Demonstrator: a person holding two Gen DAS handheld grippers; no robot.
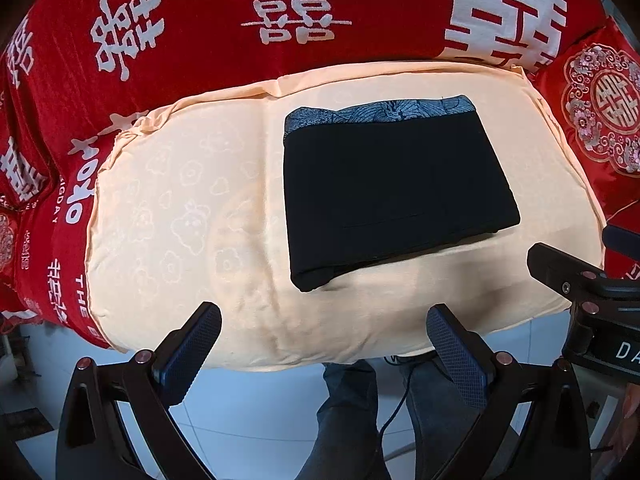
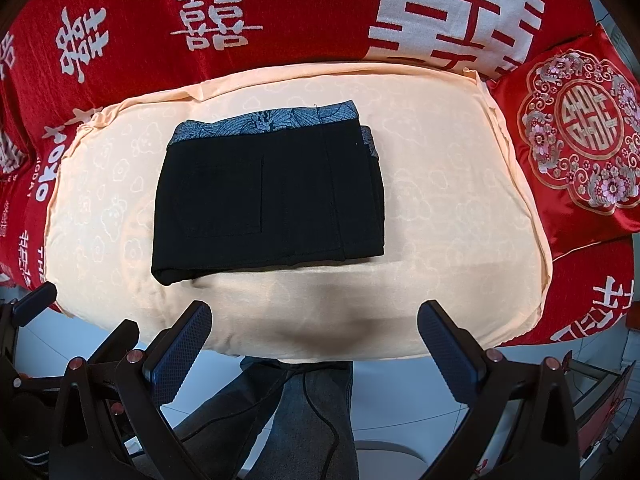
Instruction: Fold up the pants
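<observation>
Pants (image 2: 268, 196) lie folded in a black rectangle on my peach cushion (image 2: 460, 240), waistband at the far edge. My left gripper (image 1: 324, 340) and right gripper (image 2: 316, 336) both gape wide, empty, short of them.

The folded black pants with a patterned grey-blue waistband (image 2: 268, 192) lie on the pale peach embossed cushion (image 2: 440, 240), waistband at the far side. Behind the cushion spreads the red cover with white characters (image 2: 300, 12); to the right a red embroidered square pillow (image 2: 580, 140) leans beside it. Both grippers, left gripper (image 1: 324, 344) and right gripper (image 2: 316, 340), hang at the near edge, apart from the pants, above the person's grey-trousered legs (image 2: 304, 420).
</observation>
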